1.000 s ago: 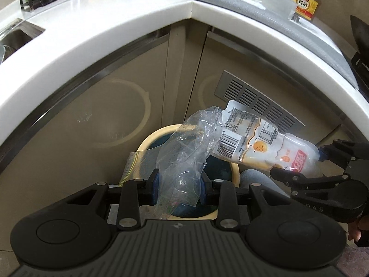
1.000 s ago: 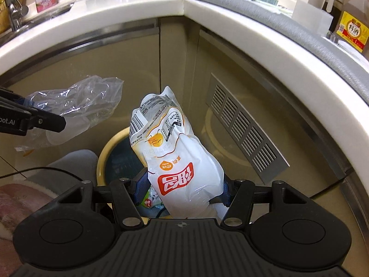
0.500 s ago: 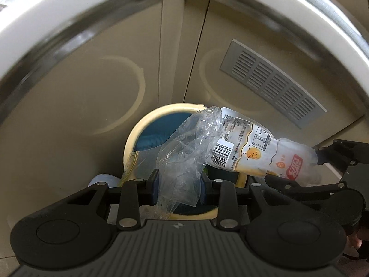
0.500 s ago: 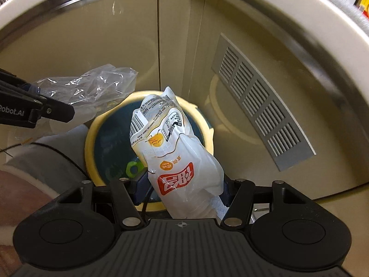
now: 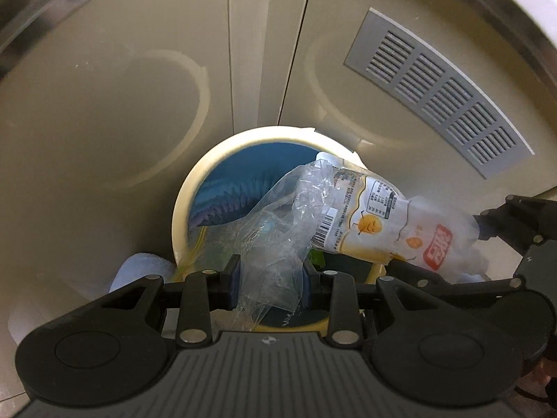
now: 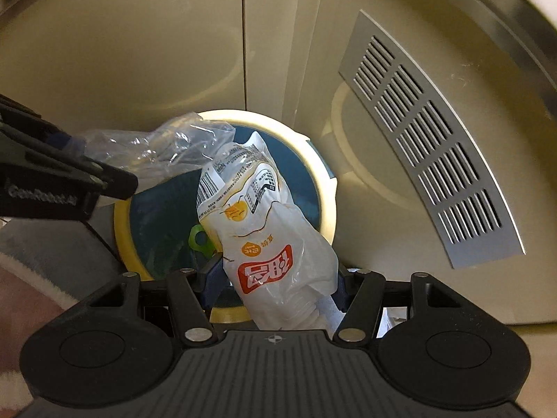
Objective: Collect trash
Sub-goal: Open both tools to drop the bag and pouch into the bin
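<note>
My left gripper (image 5: 269,280) is shut on a crumpled clear plastic bag (image 5: 278,240), which hangs over the mouth of a round bin. That bin has a pale yellow rim (image 5: 181,205) and a blue liner (image 5: 243,174). My right gripper (image 6: 275,278) is shut on a white snack bag (image 6: 264,230) with a red label, also over the bin rim (image 6: 122,230). In the left wrist view the snack bag (image 5: 383,230) and right gripper (image 5: 487,244) reach in from the right. The right wrist view shows the clear bag (image 6: 167,146) and left gripper (image 6: 94,174) at left. A green item (image 6: 198,240) lies inside the bin.
Beige cabinet doors (image 5: 104,104) meet in a corner behind the bin, with a grey vent grille (image 5: 438,90) on the right door. A white counter edge (image 6: 515,10) curves above. A person's light sleeve (image 6: 41,244) shows at lower left.
Both grippers have sunk toward the bin and tipped further down with their bags. The countertop has slid out of view, and the bin now fills the centre of both views.
</note>
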A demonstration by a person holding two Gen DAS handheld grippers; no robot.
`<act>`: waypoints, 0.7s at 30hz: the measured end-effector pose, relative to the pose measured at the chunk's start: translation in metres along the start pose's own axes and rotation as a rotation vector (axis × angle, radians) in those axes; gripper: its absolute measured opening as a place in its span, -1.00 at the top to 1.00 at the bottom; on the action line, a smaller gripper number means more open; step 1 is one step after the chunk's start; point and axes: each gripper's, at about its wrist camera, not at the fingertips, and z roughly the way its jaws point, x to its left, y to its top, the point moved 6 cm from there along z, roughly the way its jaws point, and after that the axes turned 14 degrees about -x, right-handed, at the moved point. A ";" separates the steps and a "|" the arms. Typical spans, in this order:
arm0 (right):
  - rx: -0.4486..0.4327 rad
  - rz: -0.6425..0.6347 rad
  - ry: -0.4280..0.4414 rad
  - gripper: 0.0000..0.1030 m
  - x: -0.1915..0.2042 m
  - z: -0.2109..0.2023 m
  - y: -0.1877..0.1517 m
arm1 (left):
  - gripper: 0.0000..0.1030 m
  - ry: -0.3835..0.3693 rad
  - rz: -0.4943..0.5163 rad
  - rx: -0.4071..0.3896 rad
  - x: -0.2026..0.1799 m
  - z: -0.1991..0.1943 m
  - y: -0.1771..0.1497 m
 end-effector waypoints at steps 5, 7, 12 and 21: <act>0.020 -0.005 0.007 -0.21 0.004 0.013 0.005 | 0.29 0.002 0.006 0.047 -0.001 0.022 0.000; 0.031 -0.008 0.009 -0.21 0.006 0.018 0.006 | 0.29 0.007 0.009 0.061 -0.002 0.030 0.000; 0.047 -0.026 0.017 -0.21 0.010 0.031 0.011 | 0.29 0.017 0.017 0.088 -0.003 0.044 0.000; 0.064 -0.024 0.016 -0.05 0.008 0.044 0.015 | 0.01 0.043 0.028 0.105 0.006 0.061 -0.001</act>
